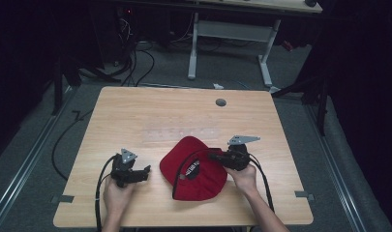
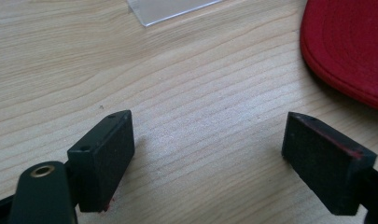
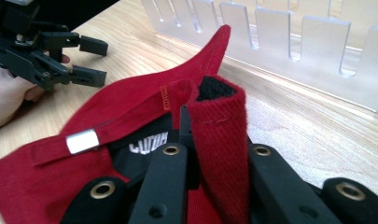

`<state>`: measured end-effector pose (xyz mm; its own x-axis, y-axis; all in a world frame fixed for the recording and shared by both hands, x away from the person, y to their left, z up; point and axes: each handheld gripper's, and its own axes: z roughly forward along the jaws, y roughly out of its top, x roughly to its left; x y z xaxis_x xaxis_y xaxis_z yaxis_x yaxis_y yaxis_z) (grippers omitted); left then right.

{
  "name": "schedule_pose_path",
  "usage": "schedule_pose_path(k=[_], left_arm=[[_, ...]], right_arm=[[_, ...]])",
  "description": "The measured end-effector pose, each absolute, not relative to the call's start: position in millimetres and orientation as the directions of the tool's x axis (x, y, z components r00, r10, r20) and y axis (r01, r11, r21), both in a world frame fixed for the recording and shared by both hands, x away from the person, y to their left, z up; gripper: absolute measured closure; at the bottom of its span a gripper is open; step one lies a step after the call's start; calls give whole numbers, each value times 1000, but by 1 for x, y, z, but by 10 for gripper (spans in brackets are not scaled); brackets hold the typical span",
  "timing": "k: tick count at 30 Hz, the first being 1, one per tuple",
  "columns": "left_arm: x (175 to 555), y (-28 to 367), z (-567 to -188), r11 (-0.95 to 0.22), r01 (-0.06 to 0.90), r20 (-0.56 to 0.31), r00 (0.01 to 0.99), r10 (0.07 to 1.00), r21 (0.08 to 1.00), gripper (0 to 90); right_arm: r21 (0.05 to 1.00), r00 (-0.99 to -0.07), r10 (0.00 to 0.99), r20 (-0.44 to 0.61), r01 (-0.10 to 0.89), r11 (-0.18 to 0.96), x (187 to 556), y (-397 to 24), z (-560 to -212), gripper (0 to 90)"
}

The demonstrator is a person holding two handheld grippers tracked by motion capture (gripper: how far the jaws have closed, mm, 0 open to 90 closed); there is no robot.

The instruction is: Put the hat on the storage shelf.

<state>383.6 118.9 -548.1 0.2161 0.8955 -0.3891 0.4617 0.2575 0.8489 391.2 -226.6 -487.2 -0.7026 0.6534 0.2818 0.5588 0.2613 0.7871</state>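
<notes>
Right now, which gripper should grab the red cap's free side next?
Probably the left gripper. Its jaws are open and empty over the table, pointing at the red cap close beside it. The right gripper is already shut on the cap's strap, so it is busy.

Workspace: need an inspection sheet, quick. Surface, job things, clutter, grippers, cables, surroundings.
Surface: wooden table, grommet hole near far edge.
Job things: red cap on the near half, inside up; its strap pinched and lifted.
Clutter: clear slotted rack lying beyond the cap.
Grippers: left gripper open, over bare wood beside the cap; right gripper shut on the strap.
Cables: one black cable trails from each gripper toward the person; more on the floor beyond.
Surroundings: grey floor, white desk frame behind, dark curtains at the sides.
</notes>
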Motion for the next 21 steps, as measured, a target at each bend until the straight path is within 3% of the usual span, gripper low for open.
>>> schedule_pose_path(k=[21], left_arm=[[382, 118, -548, 259, 458, -390, 221, 894, 851, 184]], right_arm=[[794, -667, 671, 325, 577, 190, 375, -250, -464, 840]])
